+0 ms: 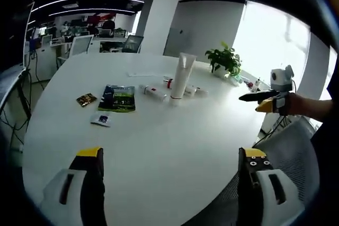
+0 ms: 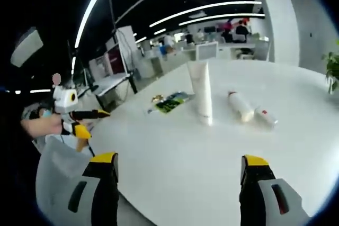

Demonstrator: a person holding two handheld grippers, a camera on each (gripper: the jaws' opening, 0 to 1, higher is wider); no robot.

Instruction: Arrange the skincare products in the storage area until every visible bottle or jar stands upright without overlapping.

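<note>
A large round white table (image 1: 159, 146) carries the skincare products near its far side. In the left gripper view, a tall white tube (image 1: 181, 75) stands upright on its cap; just to its left a smaller white bottle (image 1: 153, 92) lies on its side, and to its right another small white container (image 1: 192, 91) also lies flat, close against the tube's base. A green booklet (image 1: 117, 98) lies flat further left, with a small dark sachet (image 1: 86, 99) beside it and a small white packet (image 1: 101, 120) nearer the camera. A potted plant (image 1: 224, 60) sits at the table's far right edge. The left gripper (image 1: 172, 165) hangs above the near table edge with its jaws spread wide and nothing between them. The right gripper (image 1: 253, 97), held in a hand, enters from the right, off the table edge; its jaws look pressed close together at the tips. In the right gripper view, the right gripper (image 2: 181, 170) shows its own jaws spread wide and unloaded above the table, so its state cannot be told with certainty. Beyond the table stand office desks and chairs (image 1: 79, 43)
</note>
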